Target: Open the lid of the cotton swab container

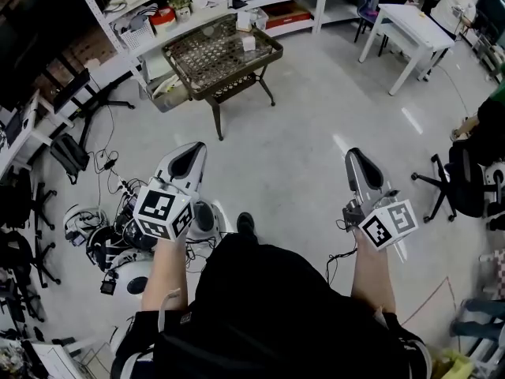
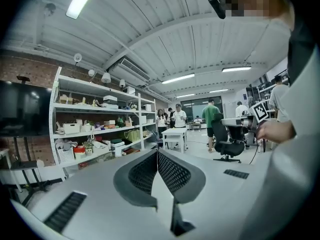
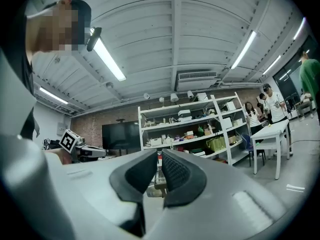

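grippers level over bare floor, swab container away on the lattice table

both tools are held out in front of the person's body, well apart from each other, over the grey polished floor. the left gripper, a grey two-jaw tool with a black-and-white marker cube at its back, is at 9 o'clock of the pair. its own view shows the black ribbed pads pressed flat together with nothing caught in them. the right gripper, of the same make, is at 3 o'clock. its own view shows its pads a thin slit apart, and only the distant room is seen through the slit.

a brown metal table with a lattice top stands at 12 o'clock, well beyond both tips. on its top, toward the 1 o'clock corner, is a small white box, which seems to be the cotton swab container. it is too small to tell how its lid sits. neither tool touches it or the table.

white metal shelving, loaded with boxes and bins, runs behind the table from 10 to 12 o'clock. a white rectangular table is at 1 o'clock with a person sitting by it. a black office chair is at 3 o'clock, and a heap of black cables and white gear lies on the floor at 8 o'clock.
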The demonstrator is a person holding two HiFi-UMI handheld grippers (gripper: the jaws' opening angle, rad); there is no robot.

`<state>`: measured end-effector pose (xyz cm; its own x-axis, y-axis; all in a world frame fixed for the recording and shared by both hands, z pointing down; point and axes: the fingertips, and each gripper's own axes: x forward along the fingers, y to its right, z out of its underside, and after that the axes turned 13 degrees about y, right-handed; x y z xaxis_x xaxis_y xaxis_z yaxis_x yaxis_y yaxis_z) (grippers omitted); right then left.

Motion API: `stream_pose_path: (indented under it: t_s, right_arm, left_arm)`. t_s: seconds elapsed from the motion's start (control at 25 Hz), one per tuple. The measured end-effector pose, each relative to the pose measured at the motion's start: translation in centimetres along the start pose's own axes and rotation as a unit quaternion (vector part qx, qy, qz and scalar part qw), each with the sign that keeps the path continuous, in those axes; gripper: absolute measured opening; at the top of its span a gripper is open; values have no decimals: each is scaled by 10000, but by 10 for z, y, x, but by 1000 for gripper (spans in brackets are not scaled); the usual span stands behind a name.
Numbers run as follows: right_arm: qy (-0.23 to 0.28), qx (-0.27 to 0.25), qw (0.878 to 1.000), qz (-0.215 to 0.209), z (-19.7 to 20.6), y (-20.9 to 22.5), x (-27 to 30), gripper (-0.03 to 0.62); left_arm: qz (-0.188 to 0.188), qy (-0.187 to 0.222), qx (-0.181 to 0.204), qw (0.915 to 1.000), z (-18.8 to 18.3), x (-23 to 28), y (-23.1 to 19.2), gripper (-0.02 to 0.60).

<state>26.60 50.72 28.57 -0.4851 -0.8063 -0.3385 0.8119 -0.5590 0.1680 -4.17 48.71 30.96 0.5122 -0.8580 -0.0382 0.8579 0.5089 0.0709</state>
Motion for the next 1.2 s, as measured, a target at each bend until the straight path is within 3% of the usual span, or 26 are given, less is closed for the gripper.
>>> stream_pose_path:
  t_s: [0.52, 1.2]
  right_arm:
    - [-101, 197, 9997, 49, 23, 23, 44, 38]
    - [-493, 218, 9985, -91, 93, 17, 253, 38]
  left_arm:
    - [34, 57, -42, 10000, 12, 42, -35, 8]
    - [239, -17, -336, 9991, 49, 137, -191, 8]
